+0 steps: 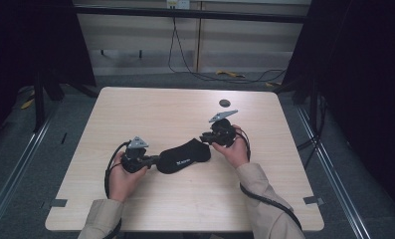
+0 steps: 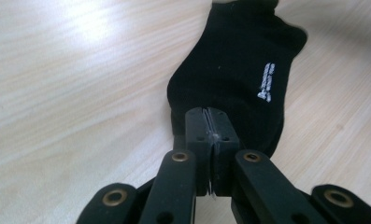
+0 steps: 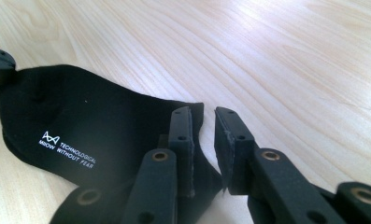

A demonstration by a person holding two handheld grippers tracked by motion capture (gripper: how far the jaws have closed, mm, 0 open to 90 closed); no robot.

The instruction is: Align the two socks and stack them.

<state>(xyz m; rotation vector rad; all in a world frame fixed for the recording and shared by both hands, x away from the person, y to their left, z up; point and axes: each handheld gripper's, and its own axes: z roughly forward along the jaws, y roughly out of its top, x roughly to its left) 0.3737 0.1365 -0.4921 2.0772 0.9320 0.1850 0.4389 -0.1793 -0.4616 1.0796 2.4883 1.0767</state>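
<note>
High view: a black sock (image 1: 184, 156) is seen lying flat near the middle of the tabletop (image 1: 150, 107), stretched between the two hands. The main risk is judged to be at the right end: the right tool (image 1: 205, 139) is not yet closed on the cuff, so if the sock is lifted or pulled now, that end could be dropped or dragged askew. A tug from the left alone could also bunch the fabric or slip it out of the left grip.

In the left gripper view, the left tool (image 2: 212, 122) is seen pressed together, with the sock's (image 2: 234, 79) near edge pinched between the pads. In the right gripper view, the right tool (image 3: 203, 122) is held slightly apart, a narrow gap left between the pads; one pad rests against the sock's (image 3: 80, 126) edge, but nothing is clamped. A small dark disc (image 1: 225, 103) is noted farther back, well apart from the sock.
</note>
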